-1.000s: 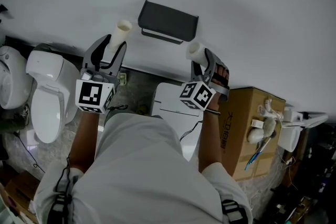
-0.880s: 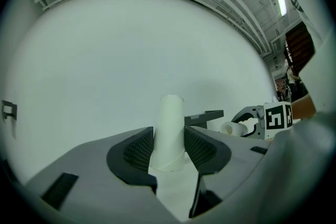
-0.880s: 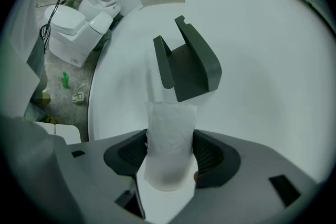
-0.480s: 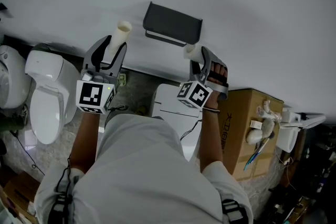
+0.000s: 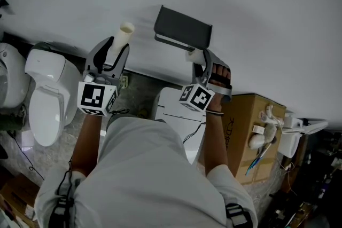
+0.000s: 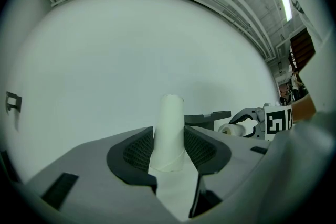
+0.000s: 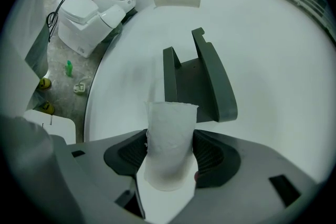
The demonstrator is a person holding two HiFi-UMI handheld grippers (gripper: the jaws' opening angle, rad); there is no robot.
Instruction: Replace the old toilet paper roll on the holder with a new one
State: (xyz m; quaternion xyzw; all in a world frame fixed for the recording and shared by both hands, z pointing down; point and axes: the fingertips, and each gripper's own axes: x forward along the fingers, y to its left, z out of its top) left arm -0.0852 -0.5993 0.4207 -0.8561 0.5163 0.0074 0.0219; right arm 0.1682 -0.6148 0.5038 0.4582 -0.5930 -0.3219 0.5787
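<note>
A dark grey toilet paper holder (image 5: 183, 29) hangs on the white wall. My right gripper (image 5: 204, 64) is shut on a slim white paper roll (image 5: 195, 55), whose end sits just under the holder's lower right edge. In the right gripper view the roll (image 7: 170, 139) stands between the jaws of the right gripper (image 7: 169, 152), pointing at the holder (image 7: 199, 81). My left gripper (image 5: 114, 50) is shut on a bare cream cardboard tube (image 5: 124, 34), held up left of the holder and apart from it. The left gripper view shows the tube (image 6: 169, 128) clamped upright in the left gripper (image 6: 169, 147).
A white toilet (image 5: 45, 88) stands on the floor at the left. Another white toilet tank (image 5: 173, 107) is below the holder, close to the person's body. A cardboard box (image 5: 248, 131) with loose fittings on it stands at the right. The wall (image 5: 240, 2) fills the view ahead.
My right gripper has carried the white roll up and in toward the holder's underside. The left gripper with the cardboard tube has stayed in place.
</note>
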